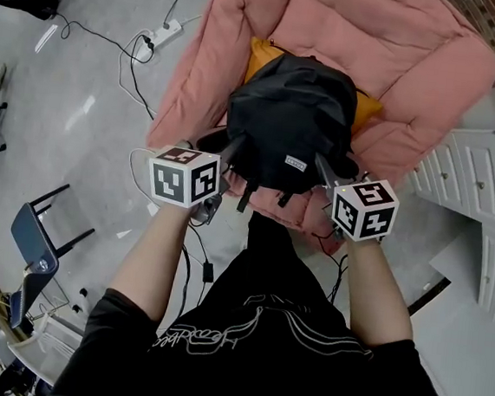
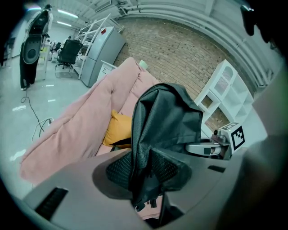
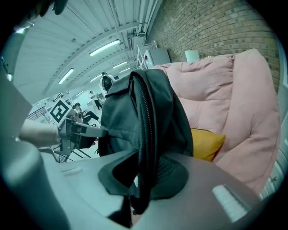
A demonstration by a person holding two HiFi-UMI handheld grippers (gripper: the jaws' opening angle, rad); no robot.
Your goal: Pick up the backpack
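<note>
Grey polished floor [image 1: 84, 90] spreads over the left of the head view, a pink padded armchair [image 1: 402, 42] fills the upper right, and a white cabinet [image 1: 486, 163] stands at the right edge. Your black backpack [image 1: 290, 118] is upright at upper centre, over the chair's seat and a yellow cushion [image 1: 260, 53]. Your left claw [image 1: 230, 154] is pinched tight on a fold of its fabric at the lower left. Your right claw [image 1: 324, 170] is clamped on its zipped edge at the lower right.
</note>
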